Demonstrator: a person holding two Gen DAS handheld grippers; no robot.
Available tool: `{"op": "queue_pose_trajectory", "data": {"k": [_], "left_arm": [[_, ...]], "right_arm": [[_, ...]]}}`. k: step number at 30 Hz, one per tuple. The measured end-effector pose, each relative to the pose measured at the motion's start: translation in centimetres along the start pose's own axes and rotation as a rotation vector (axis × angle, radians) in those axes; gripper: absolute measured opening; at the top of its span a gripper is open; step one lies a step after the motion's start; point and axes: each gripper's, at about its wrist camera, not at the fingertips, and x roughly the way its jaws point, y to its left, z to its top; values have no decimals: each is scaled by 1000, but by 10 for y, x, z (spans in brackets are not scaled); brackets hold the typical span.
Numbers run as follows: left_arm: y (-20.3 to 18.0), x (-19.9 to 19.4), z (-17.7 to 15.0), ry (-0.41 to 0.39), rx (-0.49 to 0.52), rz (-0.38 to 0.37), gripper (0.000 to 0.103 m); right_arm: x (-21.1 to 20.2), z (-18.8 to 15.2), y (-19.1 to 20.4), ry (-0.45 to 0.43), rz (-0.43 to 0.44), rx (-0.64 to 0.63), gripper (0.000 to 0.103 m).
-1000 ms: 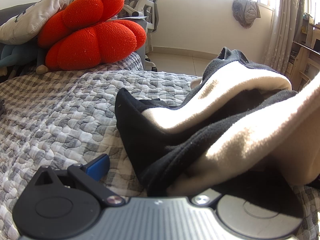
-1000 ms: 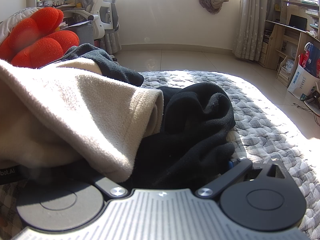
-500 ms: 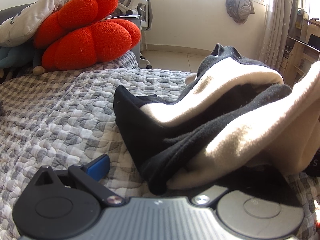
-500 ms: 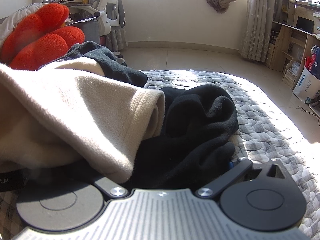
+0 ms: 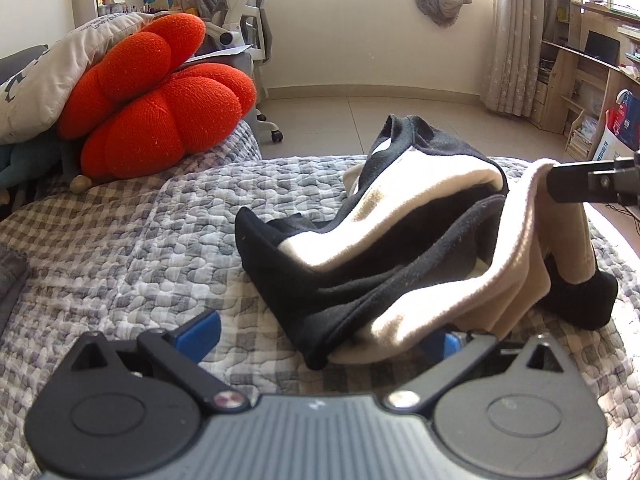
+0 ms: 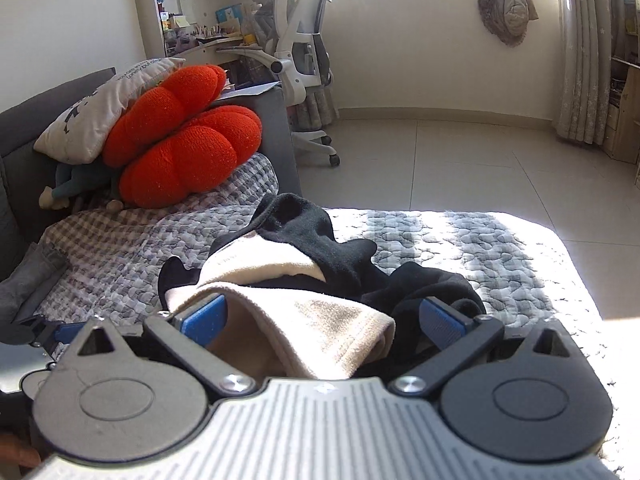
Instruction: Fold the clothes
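A black and cream fleece garment (image 5: 400, 248) lies bunched on the grey quilted bed (image 5: 140, 248). My left gripper (image 5: 320, 336) is open, and its blue pads (image 5: 198, 330) stand wide apart. The garment's near hem lies between them, close to the right pad. My right gripper (image 6: 324, 320) is also open. A cream fold of the garment (image 6: 320, 320) drapes between its blue pads (image 6: 442, 320) and onto its body. In the left wrist view the right gripper (image 5: 588, 188) shows at the right, and the cream cloth rises up to its finger.
An orange pumpkin-shaped cushion (image 6: 180, 140) and a white pillow (image 6: 100, 112) sit at the head of the bed on the left. A folded grey cloth (image 6: 28, 280) lies at the left edge. Beyond the bed are tiled floor, an office chair (image 6: 300, 48) and shelves (image 5: 580, 80).
Both cameras have drawn back and risen from the garment. Cloth that filled the views now lies lower, uncovering the left gripper's right pad and both pads of the right gripper.
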Motion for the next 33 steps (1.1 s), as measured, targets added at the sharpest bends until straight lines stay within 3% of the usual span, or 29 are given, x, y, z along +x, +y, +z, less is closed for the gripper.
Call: {"op": "queue_pose_trajectory", "data": {"k": [5, 14, 16, 21, 23, 25, 26, 28, 30, 31, 32, 33], "left_arm": [[-6, -2, -4, 5, 29, 22, 102], [-11, -1, -6, 1, 63, 35, 102], [-11, 1, -6, -2, 67, 37, 102], [-10, 2, -8, -9, 78, 30, 101], [-9, 2, -8, -10, 80, 25, 96], [-6, 3, -8, -7, 69, 8, 88], [-5, 3, -8, -3, 59, -5, 81], [-1, 7, -8, 16, 39, -36, 68], [3, 9, -7, 31, 25, -73, 45], [4, 10, -7, 37, 17, -98, 37], [6, 11, -7, 42, 10, -124, 21], [6, 11, -6, 51, 6, -144, 13]], "right_arm": [[8, -3, 8, 24, -27, -81, 103], [11, -9, -8, -34, -151, -58, 103], [11, -9, -12, -33, -142, -38, 103], [25, -12, -11, 101, -97, -19, 101], [31, -16, -8, 126, -90, -41, 89], [37, -20, -7, 160, -57, -37, 57], [40, -22, -7, 177, -40, -33, 49], [43, -25, -4, 205, -39, -48, 17], [41, -24, -3, 204, -49, -58, 8], [36, -22, -4, 188, -43, -49, 8], [30, -18, -6, 166, -36, -39, 8], [25, -16, -7, 145, -30, -31, 8]]}}
